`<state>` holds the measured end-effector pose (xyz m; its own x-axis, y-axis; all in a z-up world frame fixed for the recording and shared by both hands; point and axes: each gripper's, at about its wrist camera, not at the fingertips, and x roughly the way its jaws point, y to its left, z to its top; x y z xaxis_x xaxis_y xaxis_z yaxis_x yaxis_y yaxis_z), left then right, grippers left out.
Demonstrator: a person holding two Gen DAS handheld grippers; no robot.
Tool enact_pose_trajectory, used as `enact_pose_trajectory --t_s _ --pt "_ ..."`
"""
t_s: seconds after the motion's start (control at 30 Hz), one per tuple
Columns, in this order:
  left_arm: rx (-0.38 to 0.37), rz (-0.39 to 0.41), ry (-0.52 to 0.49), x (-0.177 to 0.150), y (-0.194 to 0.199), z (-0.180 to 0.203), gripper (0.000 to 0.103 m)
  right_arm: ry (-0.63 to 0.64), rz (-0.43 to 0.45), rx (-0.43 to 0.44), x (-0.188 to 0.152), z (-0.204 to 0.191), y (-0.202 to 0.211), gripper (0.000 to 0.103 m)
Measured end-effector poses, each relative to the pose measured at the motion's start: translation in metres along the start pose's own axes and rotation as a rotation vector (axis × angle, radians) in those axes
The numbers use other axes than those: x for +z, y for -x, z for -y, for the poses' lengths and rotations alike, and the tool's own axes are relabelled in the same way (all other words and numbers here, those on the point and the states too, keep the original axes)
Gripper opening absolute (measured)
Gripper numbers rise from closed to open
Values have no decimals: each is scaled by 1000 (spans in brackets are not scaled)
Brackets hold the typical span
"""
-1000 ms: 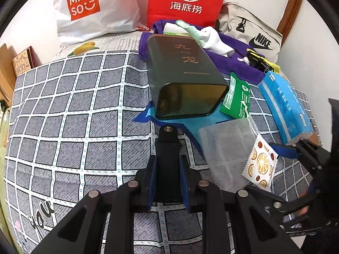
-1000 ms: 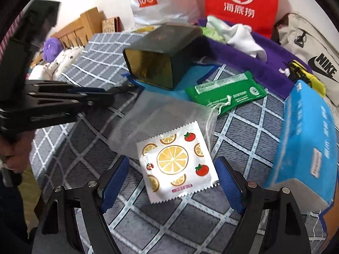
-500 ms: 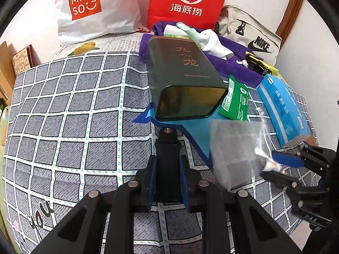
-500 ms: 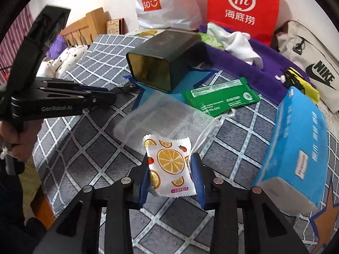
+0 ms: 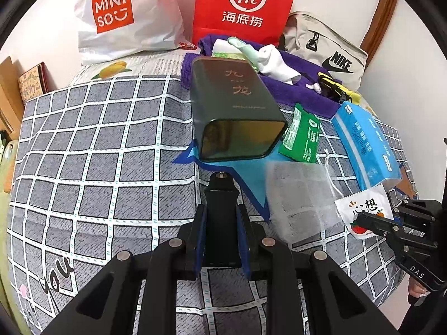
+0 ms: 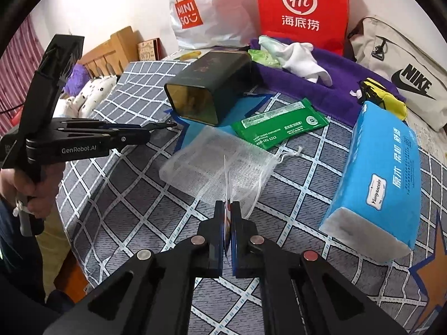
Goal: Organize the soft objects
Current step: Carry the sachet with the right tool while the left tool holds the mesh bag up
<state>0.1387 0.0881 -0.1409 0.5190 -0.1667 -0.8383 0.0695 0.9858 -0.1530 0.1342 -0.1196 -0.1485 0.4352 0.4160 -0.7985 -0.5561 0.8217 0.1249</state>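
My right gripper [image 6: 227, 205] is shut on a small white fruit-print packet [image 5: 363, 213], held on edge above the bed; in the right wrist view the packet [image 6: 226, 178] shows only as a thin edge. A white mesh drawstring pouch [image 6: 216, 164] lies flat just ahead of it, also in the left wrist view [image 5: 300, 192]. A dark open tin box [image 5: 237, 111] lies on its side behind the pouch. My left gripper [image 5: 220, 215] is shut and empty, hovering before the tin's mouth, and also shows in the right wrist view [image 6: 167, 125].
A green wipes pack [image 6: 280, 122] and a blue tissue pack [image 6: 382, 173] lie to the right. A purple towel [image 6: 329, 83] with white socks [image 6: 303, 61] lies behind. Red [image 5: 245, 2], white [image 5: 123, 14] and Nike [image 5: 327, 53] bags line the wall.
My right gripper closed on the fruit-print packet, lifted it off the bed and turned it on edge. The left gripper stayed shut and barely moved.
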Motion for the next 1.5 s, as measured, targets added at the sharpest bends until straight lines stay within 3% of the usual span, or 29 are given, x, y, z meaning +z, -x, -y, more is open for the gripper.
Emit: enact_pose_trajectory --t_s 0.73,1.13,1.5 --pt "-35 57 -4 8 39 12 20 -35 88 -21 12 17 37 4" --pt "-73 105 -38 45 62 32 20 -70 140 -57 44 42 57 4" --pt "-95 110 -61 98 45 45 20 -105 166 -92 88 78 54 4"
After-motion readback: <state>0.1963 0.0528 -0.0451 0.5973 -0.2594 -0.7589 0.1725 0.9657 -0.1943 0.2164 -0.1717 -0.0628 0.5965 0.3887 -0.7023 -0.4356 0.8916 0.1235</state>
